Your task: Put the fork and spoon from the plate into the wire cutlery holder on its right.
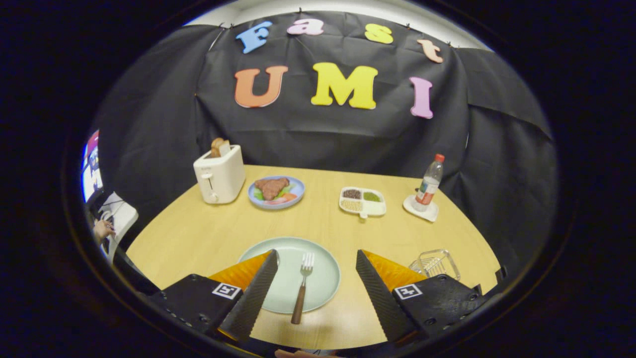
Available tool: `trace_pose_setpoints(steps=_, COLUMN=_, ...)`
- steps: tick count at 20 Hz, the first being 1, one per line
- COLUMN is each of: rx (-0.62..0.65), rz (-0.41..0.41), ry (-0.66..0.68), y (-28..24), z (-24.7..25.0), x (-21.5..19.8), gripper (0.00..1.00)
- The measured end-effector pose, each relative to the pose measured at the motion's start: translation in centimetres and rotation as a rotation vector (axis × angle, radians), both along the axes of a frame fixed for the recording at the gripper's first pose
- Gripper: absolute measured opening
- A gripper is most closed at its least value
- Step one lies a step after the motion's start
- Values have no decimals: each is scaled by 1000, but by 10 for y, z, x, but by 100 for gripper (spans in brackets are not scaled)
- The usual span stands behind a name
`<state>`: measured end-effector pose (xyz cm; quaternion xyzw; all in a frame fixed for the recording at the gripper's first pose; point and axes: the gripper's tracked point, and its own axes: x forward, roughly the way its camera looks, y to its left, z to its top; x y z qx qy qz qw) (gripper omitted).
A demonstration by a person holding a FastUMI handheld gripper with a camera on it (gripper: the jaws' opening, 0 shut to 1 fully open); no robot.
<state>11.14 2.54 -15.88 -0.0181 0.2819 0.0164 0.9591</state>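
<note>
A pale green plate [323, 278] lies on the wooden table just ahead of me. On it rests a fork [303, 286] with a brown handle, tines pointing away, handle end hanging over the plate's near rim. My gripper [316, 254] is open above the plate, with the fork lying in the gap between its fingers and untouched. The left finger [253, 293] covers the plate's left part. The wire cutlery holder [437, 263] stands to the right of the plate, just beyond the right finger [377, 293].
Across the table stand a white toaster [218, 176] with bread in it, a blue plate of food [276, 191], a divided white dish [362, 201] and a bottle on a coaster [428, 186]. A person's hand [103, 230] is off the table's left side.
</note>
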Motion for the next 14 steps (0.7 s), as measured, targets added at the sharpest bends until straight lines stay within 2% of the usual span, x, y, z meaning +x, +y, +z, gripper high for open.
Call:
trace_pose_setpoints(steps=7, rx=50, rz=-31, ry=330, y=4, z=-90, x=14, gripper=96)
trace_pose_setpoints(steps=11, rx=56, rz=-38, ry=392, y=9, z=-112, x=22, gripper=94)
trace_pose_setpoints(steps=13, rx=48, rz=-32, ry=418, y=12, z=-118, x=22, gripper=91)
trace_pose_setpoints(steps=14, rx=43, rz=-30, ry=432, y=14, z=-122, x=21, gripper=86)
